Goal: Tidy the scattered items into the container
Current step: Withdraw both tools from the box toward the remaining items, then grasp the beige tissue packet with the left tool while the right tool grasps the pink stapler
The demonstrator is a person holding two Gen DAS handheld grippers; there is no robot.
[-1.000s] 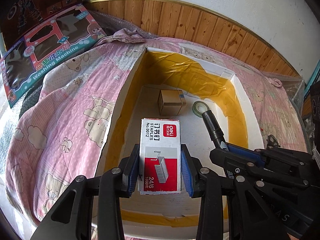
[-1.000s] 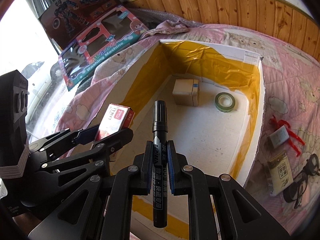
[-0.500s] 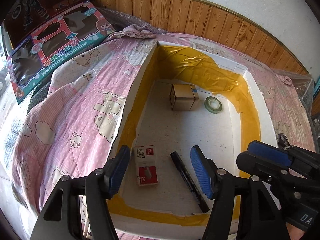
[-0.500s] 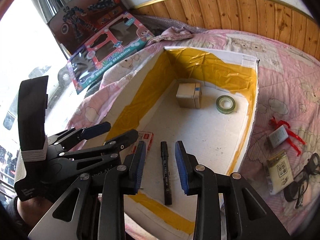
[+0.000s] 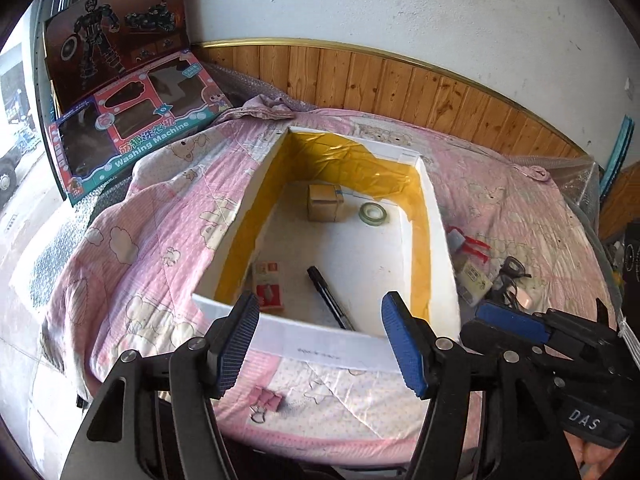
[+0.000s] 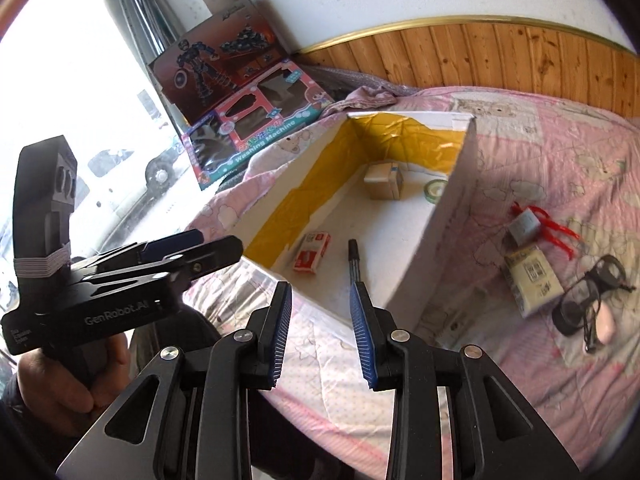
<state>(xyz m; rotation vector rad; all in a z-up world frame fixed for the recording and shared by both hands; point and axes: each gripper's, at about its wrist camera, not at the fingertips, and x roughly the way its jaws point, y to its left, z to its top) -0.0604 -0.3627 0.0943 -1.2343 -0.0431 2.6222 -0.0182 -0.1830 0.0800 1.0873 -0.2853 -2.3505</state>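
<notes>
A white foam box [image 5: 320, 346] [image 6: 444, 236] lined with yellow tape sits on the pink quilt. On its floor lie a red and white staples box [image 5: 269, 288] [image 6: 313, 251], a black marker [image 5: 329, 297] [image 6: 354, 264], a small cardboard box [image 5: 325, 202] [image 6: 383, 180] and a tape roll [image 5: 373, 213] [image 6: 435, 189]. My left gripper [image 5: 320, 346] is open and empty, held back above the box's near wall. Open and empty too, my right gripper [image 6: 322, 334] hangs over the quilt just short of the near wall.
Right of the box on the quilt lie a grey item with red straps [image 6: 528, 226], a pale packet [image 6: 534, 282], black glasses [image 6: 592, 300] and a pink binder clip [image 5: 267, 400]. Toy boxes [image 5: 132, 128] lean at the back left. A hand [image 6: 76, 376] holds the left gripper.
Both grippers opened and let go: the staples box and the marker dropped onto the box floor. Both grippers then pulled back and up, away from the box.
</notes>
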